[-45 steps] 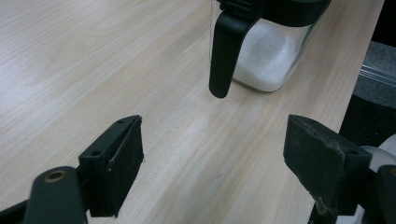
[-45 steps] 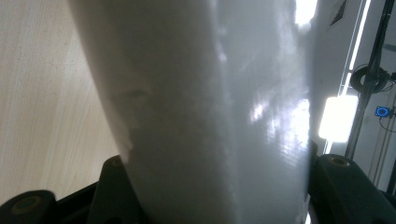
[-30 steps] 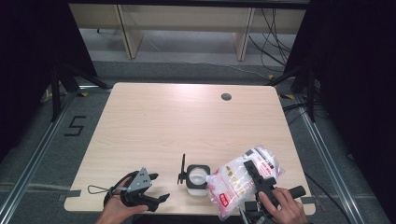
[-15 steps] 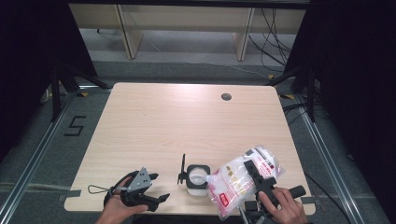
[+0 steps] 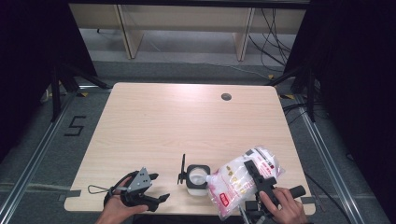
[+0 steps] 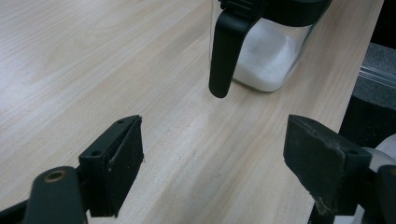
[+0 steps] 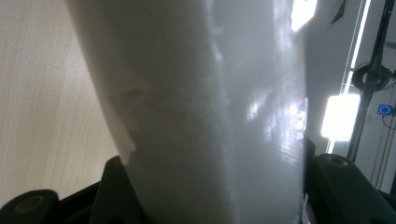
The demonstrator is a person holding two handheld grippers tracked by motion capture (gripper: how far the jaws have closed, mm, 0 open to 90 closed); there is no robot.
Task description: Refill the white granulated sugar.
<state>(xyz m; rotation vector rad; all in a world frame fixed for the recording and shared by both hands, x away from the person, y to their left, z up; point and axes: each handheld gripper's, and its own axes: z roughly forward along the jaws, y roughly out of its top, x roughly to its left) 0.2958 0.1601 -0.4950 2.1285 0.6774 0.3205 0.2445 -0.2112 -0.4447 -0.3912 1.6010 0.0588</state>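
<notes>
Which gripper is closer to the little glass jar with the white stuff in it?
The right gripper. It holds the plastic bag tilted with its corner at the jar. The left gripper sits open on the table, off to the jar's left.

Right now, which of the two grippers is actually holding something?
The right gripper, clamped on the plastic bag tipped over the jar; the left gripper is open.

I am counting one table [image 5: 154, 126] in front of me, and on it one glass jar [image 5: 196, 178] holding white powder. I am holding one plastic bag [image 5: 233, 179] with red print. I am working with two grippers: the left gripper [image 5: 161, 199] and the right gripper [image 5: 250, 168].
</notes>
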